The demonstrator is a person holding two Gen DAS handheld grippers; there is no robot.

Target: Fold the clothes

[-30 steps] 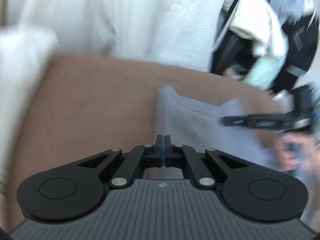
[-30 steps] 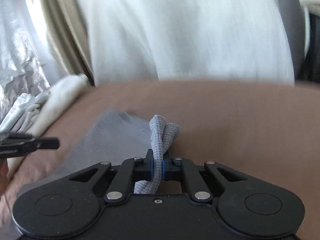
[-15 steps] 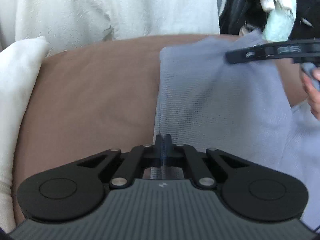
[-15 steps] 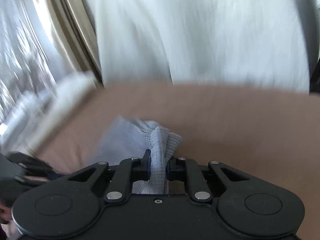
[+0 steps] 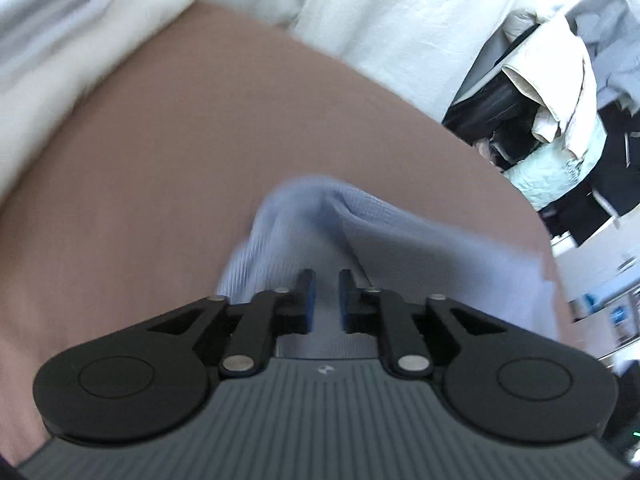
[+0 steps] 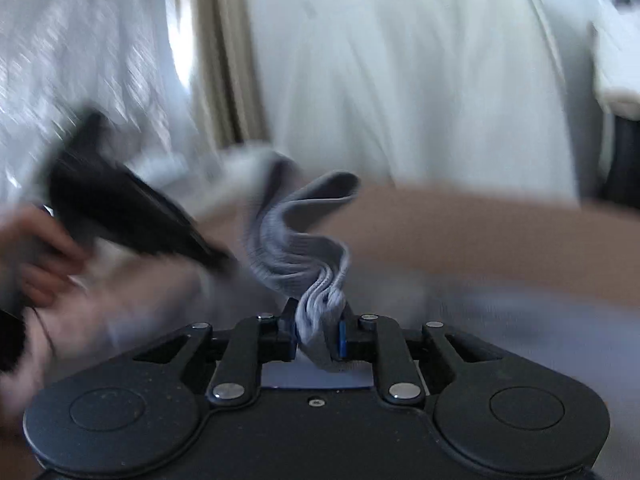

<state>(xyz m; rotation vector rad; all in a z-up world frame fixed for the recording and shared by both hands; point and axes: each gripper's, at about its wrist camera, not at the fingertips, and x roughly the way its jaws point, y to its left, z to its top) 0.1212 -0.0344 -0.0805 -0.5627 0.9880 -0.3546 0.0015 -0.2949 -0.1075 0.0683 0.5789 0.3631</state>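
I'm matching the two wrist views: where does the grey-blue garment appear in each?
Left wrist: the grey-blue garment lies bottom centre, just ahead of the parted fingers.
Right wrist: garment bunched at centre, rising from the fingers pinching it.
Shared landmark: the brown surface.

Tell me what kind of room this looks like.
Probably a bedroom or laundry corner at home: a brown sheet-covered surface, a heap of clothes beside it, and a white curtain behind.
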